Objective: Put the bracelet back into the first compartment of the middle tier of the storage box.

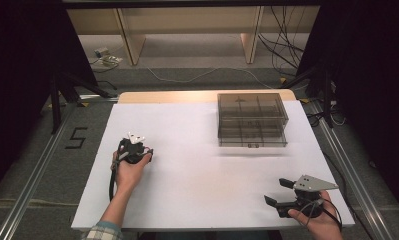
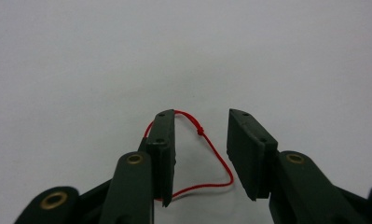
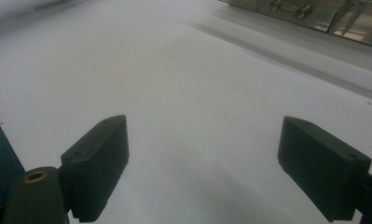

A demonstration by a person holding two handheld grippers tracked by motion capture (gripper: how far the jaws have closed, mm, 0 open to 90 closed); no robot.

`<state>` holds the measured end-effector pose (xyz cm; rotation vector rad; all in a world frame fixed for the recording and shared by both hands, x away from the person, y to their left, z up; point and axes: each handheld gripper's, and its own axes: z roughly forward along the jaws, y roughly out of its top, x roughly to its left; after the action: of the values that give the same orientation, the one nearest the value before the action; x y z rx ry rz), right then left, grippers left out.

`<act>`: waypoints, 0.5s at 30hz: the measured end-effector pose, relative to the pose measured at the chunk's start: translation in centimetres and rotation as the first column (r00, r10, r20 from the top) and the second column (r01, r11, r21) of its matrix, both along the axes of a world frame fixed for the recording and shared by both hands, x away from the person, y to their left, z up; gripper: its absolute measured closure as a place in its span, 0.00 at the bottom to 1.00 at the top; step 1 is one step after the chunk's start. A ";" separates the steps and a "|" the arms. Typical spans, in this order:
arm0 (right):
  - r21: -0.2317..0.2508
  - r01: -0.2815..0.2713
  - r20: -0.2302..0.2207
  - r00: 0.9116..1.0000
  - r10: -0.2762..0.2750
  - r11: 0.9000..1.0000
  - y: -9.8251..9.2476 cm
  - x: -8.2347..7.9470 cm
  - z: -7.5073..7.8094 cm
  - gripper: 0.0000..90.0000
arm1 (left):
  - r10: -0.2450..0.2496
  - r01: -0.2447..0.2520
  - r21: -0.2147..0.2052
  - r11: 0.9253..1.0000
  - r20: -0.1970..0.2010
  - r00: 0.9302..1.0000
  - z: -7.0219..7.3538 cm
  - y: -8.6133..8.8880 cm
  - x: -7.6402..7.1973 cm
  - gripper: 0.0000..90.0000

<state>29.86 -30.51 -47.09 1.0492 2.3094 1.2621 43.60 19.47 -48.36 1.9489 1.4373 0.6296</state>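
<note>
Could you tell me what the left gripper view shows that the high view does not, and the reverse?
The left gripper view alone reveals a thin red string with a small knot, looped on the white sheet between the left tool's jaws, which stand apart without pressing it. The high view alone shows the smoky clear drawer box at the table's far side, and the right tool, jaws wide, near the front edge. Both show the left tool and the white table cover.

Left gripper [image 2: 201,154]: black jaws, flat ribbed pads, brass rivets, black trailing cable. Right gripper [image 1: 282,192]: black, grey three-cornered top plate. Plaid sleeve [image 1: 103,232], left forearm.
</note>
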 end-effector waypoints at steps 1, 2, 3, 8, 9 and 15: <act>0.001 0.000 0.001 1.000 0.000 1.000 0.0 0.0 0.0 0.19 | 0.004 -0.004 -0.004 1.000 -0.003 1.000 -0.1 0.0 0.2 0.71; 0.001 0.001 0.000 1.000 -0.001 1.000 0.0 0.0 0.0 0.19 | 0.005 -0.005 -0.011 1.000 -0.006 1.000 -0.2 0.0 0.3 0.71; 0.001 0.001 -0.001 1.000 -0.001 1.000 0.0 0.0 0.0 0.19 | 0.008 -0.008 -0.014 1.000 -0.011 1.000 -0.3 0.0 0.4 0.72; 0.001 0.001 -0.002 1.000 -0.001 1.000 0.0 0.0 0.0 0.19 | 0.016 -0.017 -0.029 0.999 -0.032 0.999 -0.7 0.3 0.7 0.74; 0.001 0.001 -0.002 1.000 -0.001 1.000 0.0 0.0 0.0 0.19 | 0.017 -0.019 -0.030 0.999 -0.034 0.999 -0.7 0.3 0.8 0.74; 0.000 0.000 -0.004 1.000 0.000 1.000 0.0 0.0 0.0 0.19 | 0.023 -0.024 -0.028 0.999 -0.044 0.999 -0.9 0.2 0.9 0.78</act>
<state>29.84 -30.52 -47.10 1.0534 2.3125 1.2603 44.54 19.68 -49.30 1.9374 1.4901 0.5776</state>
